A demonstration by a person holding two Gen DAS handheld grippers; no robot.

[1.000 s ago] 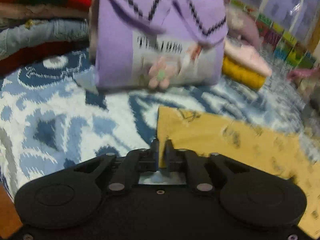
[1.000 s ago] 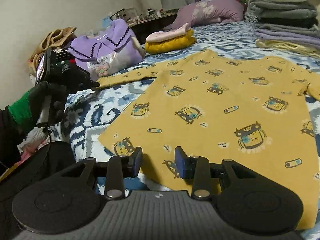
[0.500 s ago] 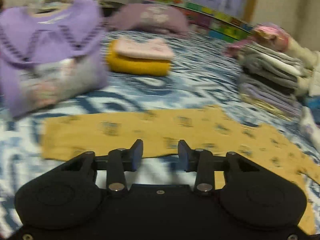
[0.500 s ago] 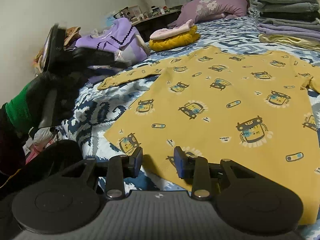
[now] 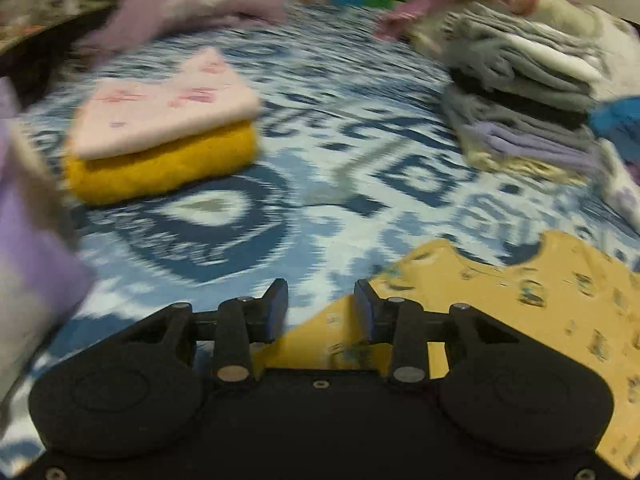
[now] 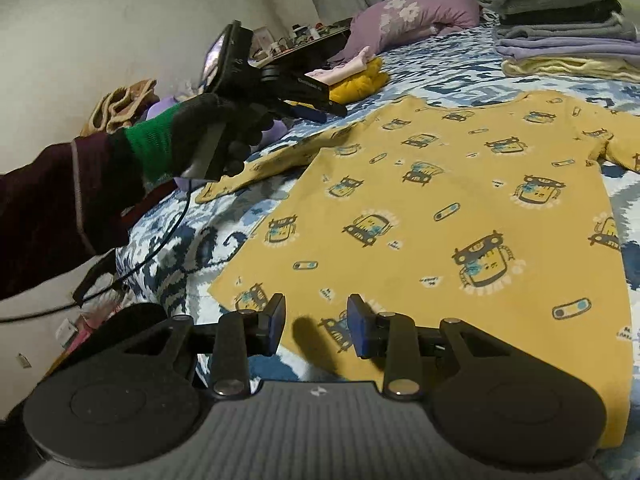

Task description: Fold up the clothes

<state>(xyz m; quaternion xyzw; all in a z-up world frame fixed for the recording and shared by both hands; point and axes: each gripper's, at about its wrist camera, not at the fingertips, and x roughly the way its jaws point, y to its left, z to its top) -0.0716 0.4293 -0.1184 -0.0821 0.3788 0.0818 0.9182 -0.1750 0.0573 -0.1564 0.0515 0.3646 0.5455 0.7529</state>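
A yellow long-sleeved shirt point(image 6: 440, 208) printed with cartoon robots lies flat on the blue patterned bedspread point(image 6: 452, 68), its left sleeve point(image 6: 260, 168) stretched out sideways. My right gripper point(image 6: 316, 324) hovers open just over the shirt's near hem, with nothing between its fingers. A hand in a black and green glove point(image 6: 192, 132) holds my left gripper point(image 6: 332, 111) in the air above the sleeve and shoulder. In the blurred left wrist view that gripper point(image 5: 321, 312) is open and empty, with the shirt point(image 5: 520, 312) below and to its right.
A folded pink and yellow pile point(image 5: 160, 140) lies on the far left of the bed. A tall stack of grey and lilac folded clothes point(image 6: 560, 12) stands at the back right. A purple pillow point(image 6: 416, 12) and a cluttered shelf point(image 6: 304, 40) lie behind. A folded lilac sweater point(image 5: 24, 220) sits at the left.
My left gripper let go of the sleeve cuff, opened, and swung to the right across the bed, rising a little. My right gripper stayed where it was, still open.
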